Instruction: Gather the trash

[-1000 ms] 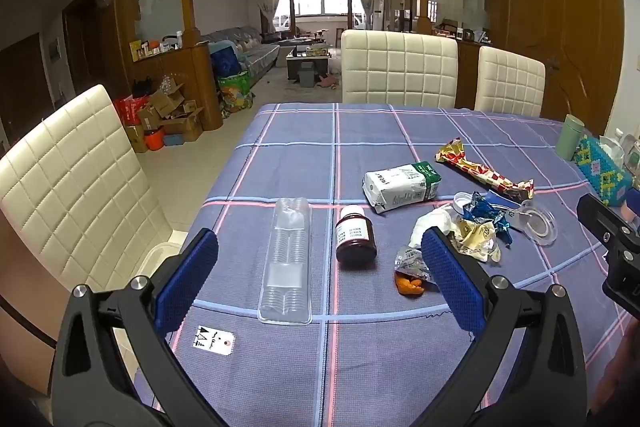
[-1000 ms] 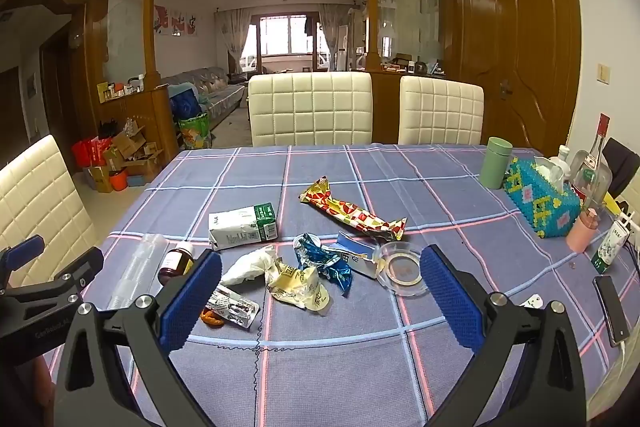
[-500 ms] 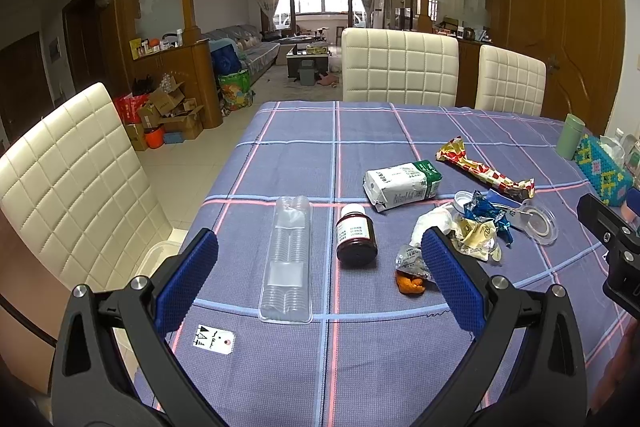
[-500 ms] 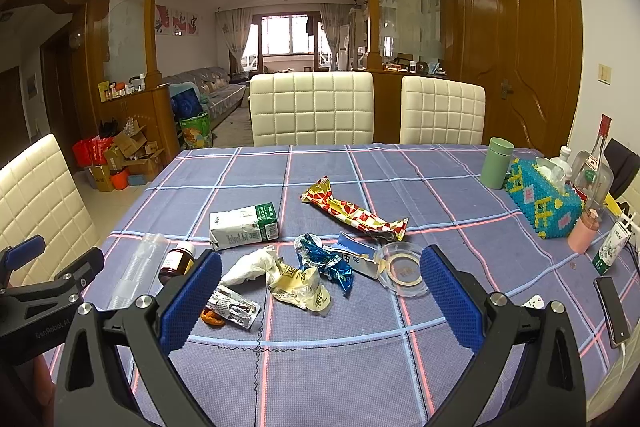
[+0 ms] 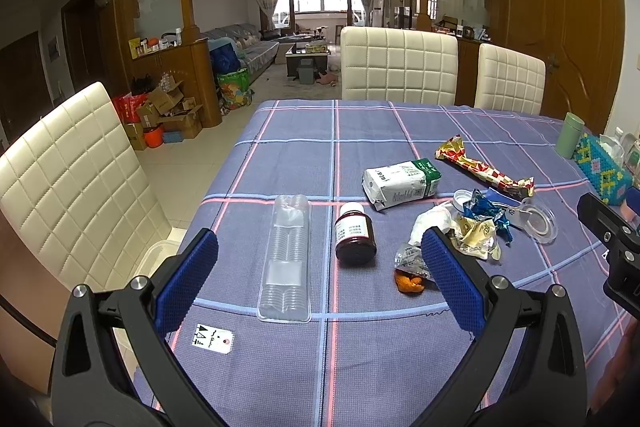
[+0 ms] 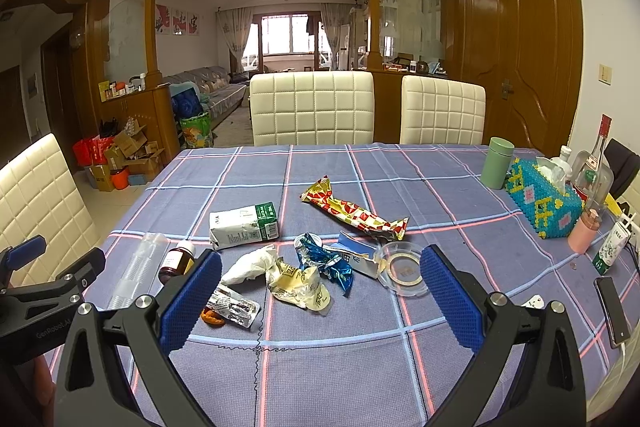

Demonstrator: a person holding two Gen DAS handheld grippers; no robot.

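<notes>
Trash lies in a loose pile mid-table: a white and green milk carton (image 6: pixel 244 225), a red and gold wrapper (image 6: pixel 354 214), a blue foil wrapper (image 6: pixel 326 263), a cream wrapper (image 6: pixel 300 285), a crumpled tissue (image 6: pixel 250 267) and a foil blister pack (image 6: pixel 232 305) over an orange scrap (image 5: pixel 409 281). A clear sleeve of cups (image 5: pixel 287 255) and a brown pill bottle (image 5: pixel 354 237) sit left of the pile. My left gripper (image 5: pixel 318 281) hovers open near the table's front-left. My right gripper (image 6: pixel 320 297) is open too, above the front of the pile, holding nothing.
A clear round lid (image 6: pixel 402 267), green cup (image 6: pixel 497 163), beaded tissue box (image 6: pixel 542 201), bottles (image 6: pixel 592 179) and a phone (image 6: pixel 612 309) occupy the right side. White chairs stand at the far edge (image 6: pixel 312 113) and left (image 5: pixel 68 187). A small paper tag (image 5: pixel 213 338) lies near the front.
</notes>
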